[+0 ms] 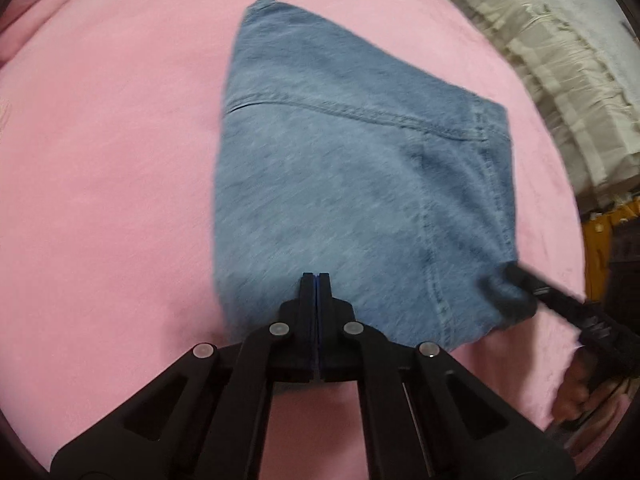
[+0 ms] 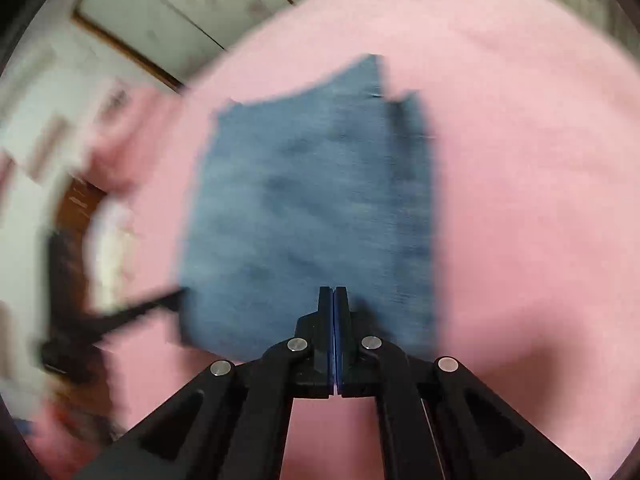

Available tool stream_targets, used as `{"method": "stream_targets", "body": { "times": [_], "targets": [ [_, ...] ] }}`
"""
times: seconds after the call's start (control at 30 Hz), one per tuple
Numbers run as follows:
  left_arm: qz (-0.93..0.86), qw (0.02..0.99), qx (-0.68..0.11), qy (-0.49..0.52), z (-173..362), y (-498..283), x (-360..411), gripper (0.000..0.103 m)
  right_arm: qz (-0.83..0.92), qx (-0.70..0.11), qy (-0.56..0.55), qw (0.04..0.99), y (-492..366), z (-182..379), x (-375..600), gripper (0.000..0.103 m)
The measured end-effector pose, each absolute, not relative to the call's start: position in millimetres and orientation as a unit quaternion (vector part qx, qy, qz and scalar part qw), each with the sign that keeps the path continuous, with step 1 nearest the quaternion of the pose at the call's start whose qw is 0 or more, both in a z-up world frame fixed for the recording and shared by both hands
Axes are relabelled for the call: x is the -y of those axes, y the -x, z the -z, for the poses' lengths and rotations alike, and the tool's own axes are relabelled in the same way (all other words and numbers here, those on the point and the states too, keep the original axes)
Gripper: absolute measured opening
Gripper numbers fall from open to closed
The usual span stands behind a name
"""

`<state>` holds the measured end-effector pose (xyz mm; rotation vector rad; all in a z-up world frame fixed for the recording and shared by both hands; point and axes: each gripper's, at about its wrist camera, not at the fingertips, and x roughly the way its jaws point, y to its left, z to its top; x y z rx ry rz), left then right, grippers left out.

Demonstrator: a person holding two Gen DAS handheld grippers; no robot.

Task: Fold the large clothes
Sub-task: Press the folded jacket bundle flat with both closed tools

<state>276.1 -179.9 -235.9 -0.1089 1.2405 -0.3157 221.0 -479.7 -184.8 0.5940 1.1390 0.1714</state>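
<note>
Pink bedding fills both wrist views and carries the work. Beyond the far right edge of that bedding, the left wrist view shows pale, creased fabric, blurred. Beyond the bedding's left edge, the right wrist view shows a framed panel, heavily smeared by motion.

Folded denim garment lies on the pink bedding, roughly in the middle of it. I see a stitched seam curving across its upper part and a second seam running down its right side. In the right wrist view the denim garment reads as a blurred blue block with a darker layer along its right side.

Left gripper: jaws pressed together, no gap visible between the pads. Its tips sit over the near edge of the denim. I cannot tell whether any cloth is pinched between them or whether the tips merely sit above the fabric.

Right gripper: jaws likewise closed flat on each other, tips over the near edge of the denim. Cloth between the pads: cannot tell, too blurred.

From the left wrist view, the right gripper meets the denim's near right corner, where the fabric bunches darkly around its tips.
</note>
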Motion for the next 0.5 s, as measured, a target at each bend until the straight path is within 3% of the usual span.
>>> {"method": "stream_targets", "body": {
  "times": [0.17, 0.3, 0.5],
  "targets": [
    [0.180, 0.817, -0.541, 0.086, 247.8, -322.6, 193.4, 0.000, -0.090, -0.534, -0.279, 0.793, -273.0, 228.0, 427.5, 0.000],
    [0.195, 0.831, -0.510, 0.105, 243.2, -367.1, 205.9, 0.000, -0.100, -0.485, -0.330, 0.803, -325.8, 238.0, 419.9, 0.000],
    [0.185, 0.837, -0.503, 0.113, 254.8, -425.6, 216.2, 0.000, -0.110, -0.479, -0.265, 0.830, -397.7, 240.2, 412.8, 0.000]
  ]
}}
